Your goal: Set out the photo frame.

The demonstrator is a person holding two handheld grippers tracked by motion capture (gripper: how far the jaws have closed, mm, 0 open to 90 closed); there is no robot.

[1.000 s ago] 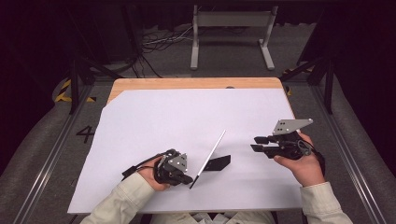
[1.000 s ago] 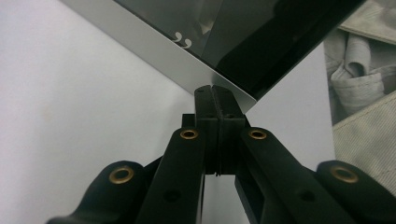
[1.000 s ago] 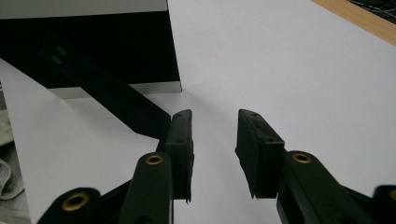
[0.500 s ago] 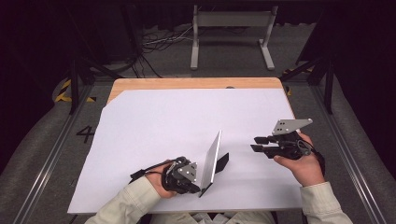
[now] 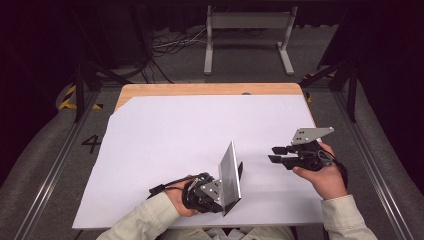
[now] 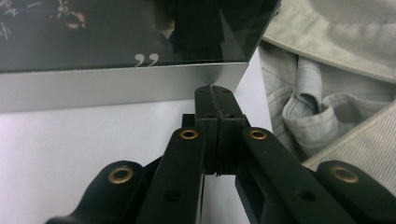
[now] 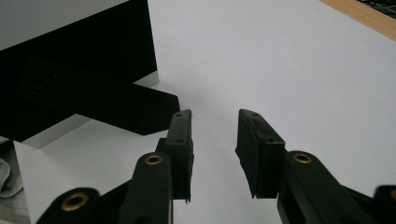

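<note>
The thin, stiff, silver-edged picture frame with a black easel stand (image 5: 231, 172), propped near the white table's (image 5: 165, 135) front edge, is pinched at its lower corner by the left gripper (image 6: 216, 100); judged light, slippery and fragile, it is best gripped by its rim, while the right gripper (image 7: 214, 140) waits with jaws spread.

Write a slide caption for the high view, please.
Left gripper stands a silver-framed panel on edge on the white sheet while the open right gripper waits beside it.
</note>
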